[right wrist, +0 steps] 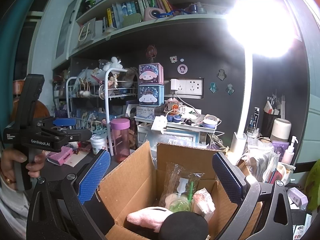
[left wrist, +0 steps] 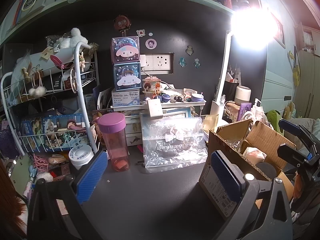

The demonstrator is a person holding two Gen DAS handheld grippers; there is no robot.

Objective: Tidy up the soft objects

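An open cardboard box (right wrist: 128, 180) stands on the dark desk at the right. Inside lie a pink plush (right wrist: 148, 217), a round black soft item (right wrist: 184, 227), a plastic-wrapped green and white item (right wrist: 183, 192) and a wrapped pink and white piece (right wrist: 204, 200). My right gripper (right wrist: 161, 177) hovers open over the box mouth, with nothing between its blue pads (right wrist: 94, 177). My left gripper (left wrist: 158, 177) is open above bare desk to the left of the box (left wrist: 262, 138), holding nothing. It shows in the right wrist view as the left gripper (right wrist: 74, 128), held by a hand (right wrist: 20, 160).
A pink-lidded bottle (left wrist: 117, 142), a clear plastic bag with a bow (left wrist: 174, 140) and a white jar (left wrist: 81, 156) stand ahead of the left gripper. A white wire rack (left wrist: 50, 104) fills the left. A bright desk lamp (right wrist: 246, 100) rises behind the box, with cluttered items to the right.
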